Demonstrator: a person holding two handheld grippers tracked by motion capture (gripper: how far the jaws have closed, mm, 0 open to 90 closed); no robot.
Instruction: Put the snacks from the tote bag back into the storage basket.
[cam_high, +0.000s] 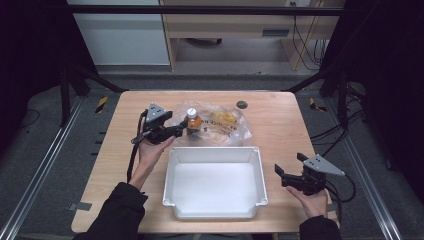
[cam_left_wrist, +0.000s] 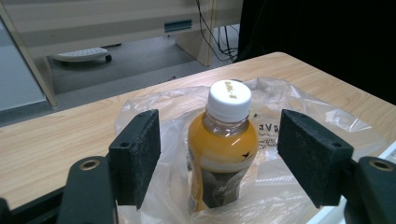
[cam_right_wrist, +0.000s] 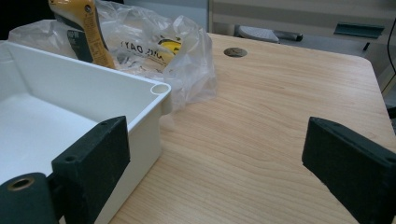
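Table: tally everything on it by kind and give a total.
Bottle of orange drink with white cap: 1
Clear plastic bag: 1
White plastic bin: 1
Yellow packet inside the bag: 1, too blurred to name
Total: 4

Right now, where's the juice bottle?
In the high view the juice bottle stands upright on the clear plastic bag, just behind the white bin, between the left gripper's open fingers.
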